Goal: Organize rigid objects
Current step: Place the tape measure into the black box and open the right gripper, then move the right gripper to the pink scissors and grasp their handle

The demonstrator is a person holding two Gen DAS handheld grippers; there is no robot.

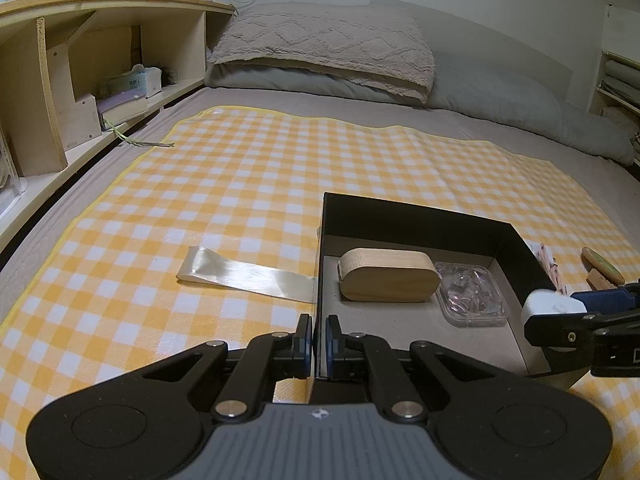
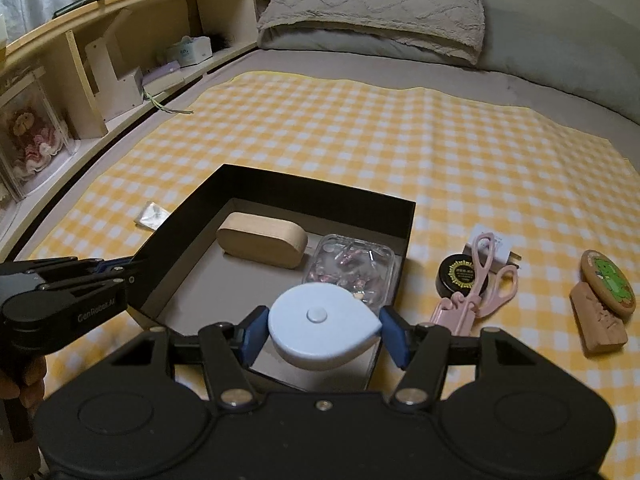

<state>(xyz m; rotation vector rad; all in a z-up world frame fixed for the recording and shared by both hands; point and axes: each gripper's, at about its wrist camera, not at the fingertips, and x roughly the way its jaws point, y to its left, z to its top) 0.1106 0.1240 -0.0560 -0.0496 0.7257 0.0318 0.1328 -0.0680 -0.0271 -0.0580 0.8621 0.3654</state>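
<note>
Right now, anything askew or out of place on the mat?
Nothing spilled or damaged. Only oddity: a clear plastic strip lies flat, partly under the black box, like leftover wrapping. Pink scissors rest across a black jar.

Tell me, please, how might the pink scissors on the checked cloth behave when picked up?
The pink scissors look rigid plastic-handled and probably light. Their blades seem sheathed, so likely safe. They rest partly on the black round tin, so lifting may nudge it.
</note>
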